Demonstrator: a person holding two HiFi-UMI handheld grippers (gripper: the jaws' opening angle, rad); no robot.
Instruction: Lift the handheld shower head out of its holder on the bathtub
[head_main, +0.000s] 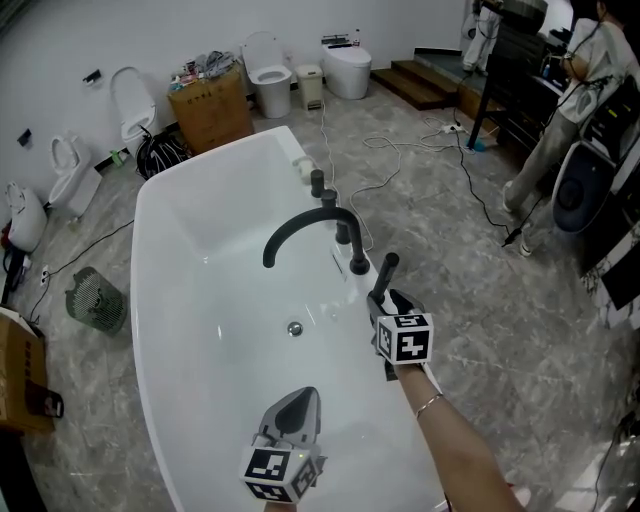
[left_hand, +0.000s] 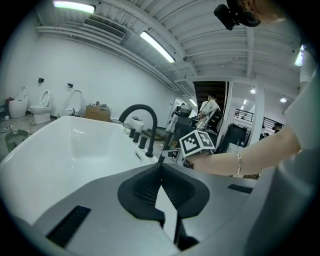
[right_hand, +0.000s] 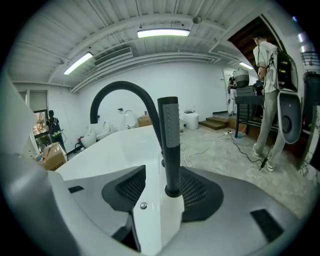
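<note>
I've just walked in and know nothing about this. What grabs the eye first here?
The big white bathtub fills the middle of the head view, with a black arched faucet on its right rim. Just nearer stands the slim black handheld shower head, upright in its holder between the open jaws of the right gripper. Several toilets stand behind the tub.

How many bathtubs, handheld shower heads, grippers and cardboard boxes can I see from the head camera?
Bathtub: 1
Handheld shower head: 1
Grippers: 2, the left gripper and the right gripper
Cardboard boxes: 2, one by the far wall and one at the left edge
Total: 6
</note>
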